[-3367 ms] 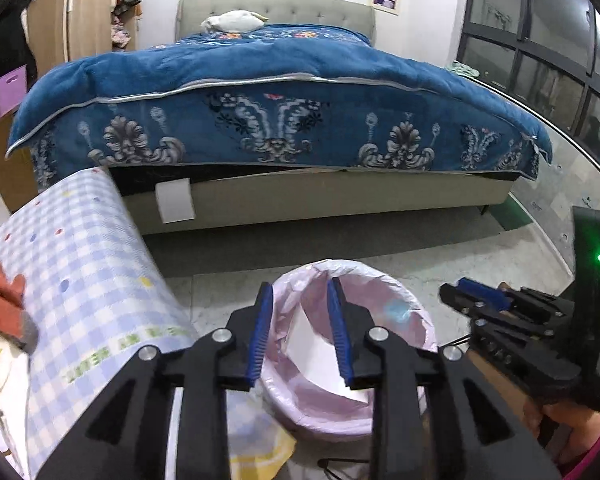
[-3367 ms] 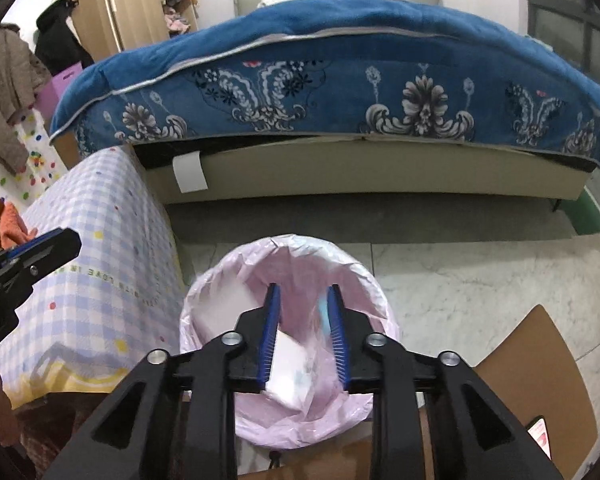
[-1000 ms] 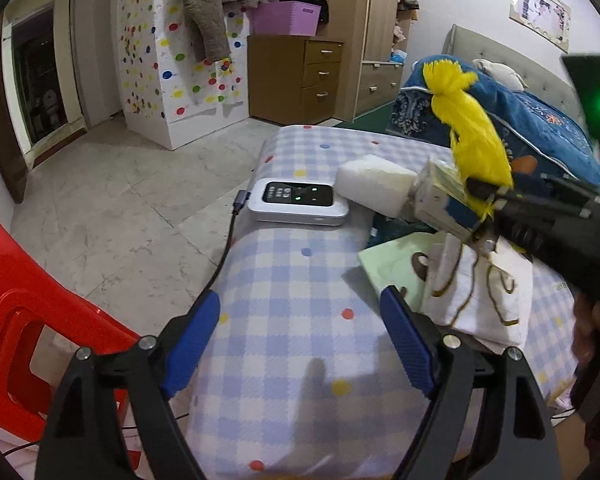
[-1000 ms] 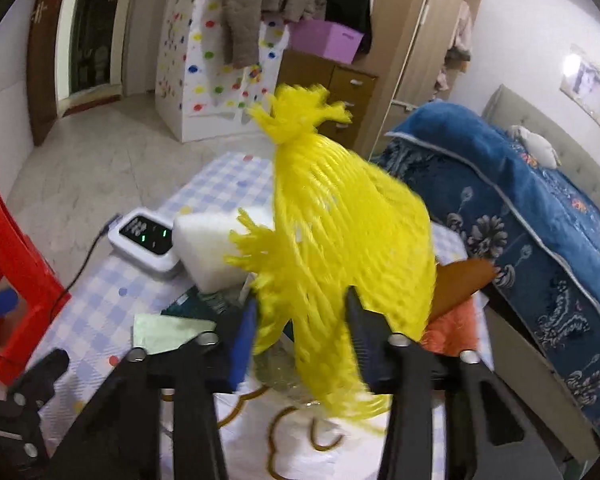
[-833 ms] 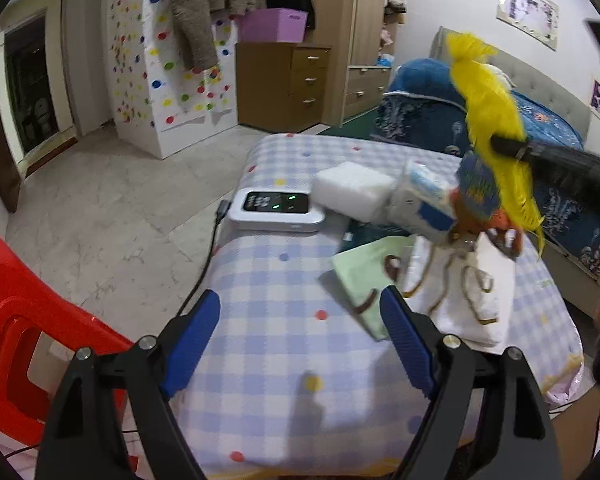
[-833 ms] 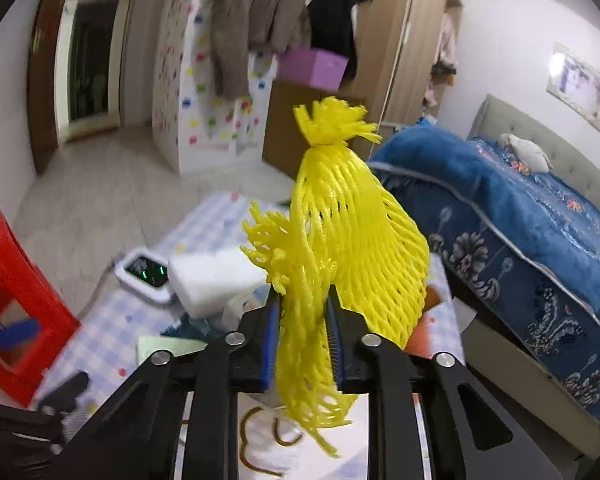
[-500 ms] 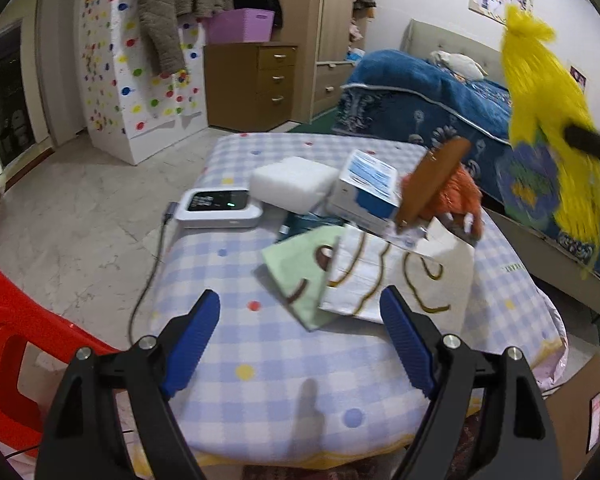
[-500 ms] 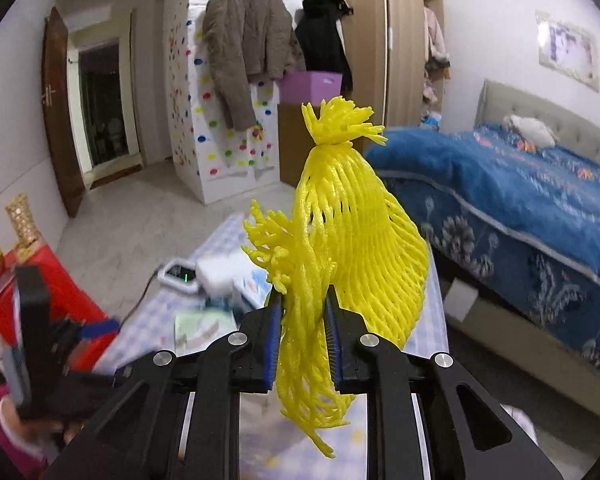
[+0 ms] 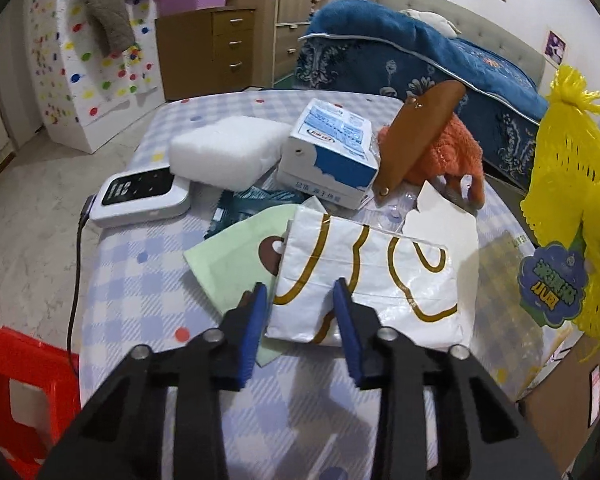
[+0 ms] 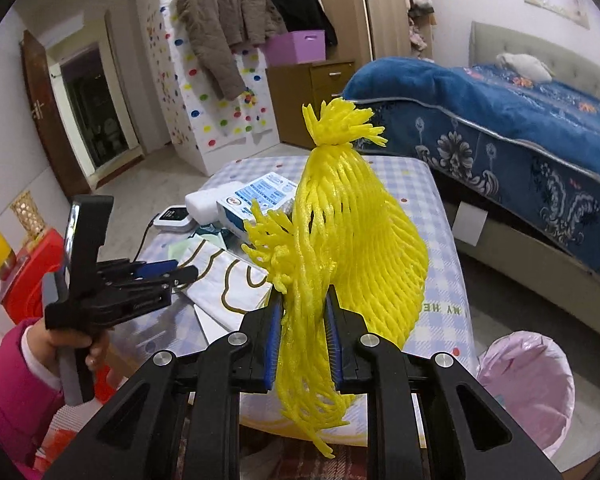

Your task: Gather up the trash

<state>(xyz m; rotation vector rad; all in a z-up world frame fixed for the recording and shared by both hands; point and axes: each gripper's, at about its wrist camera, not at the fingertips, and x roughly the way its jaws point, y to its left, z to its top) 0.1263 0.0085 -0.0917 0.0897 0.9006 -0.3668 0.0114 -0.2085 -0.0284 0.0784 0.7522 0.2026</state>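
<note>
While right tongs [image 10: 300, 320] pinch the yellow net [image 10: 352, 248], left tongs [image 9: 300, 316] gape beside the white bag [image 9: 372, 276].

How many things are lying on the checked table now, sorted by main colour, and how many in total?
White: 4 – foam block, charging device, tissue box, plastic bag with gold lines
Green: 1 – paper sheet
Teal: 1 – wrapper
Brown: 1 – leather pouch
Orange: 1 – fuzzy cloth
Total: 8

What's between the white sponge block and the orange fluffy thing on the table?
In the left wrist view, a blue-and-white box sits between the white foam block and the orange fluffy thing, with a brown leather pouch.
</note>
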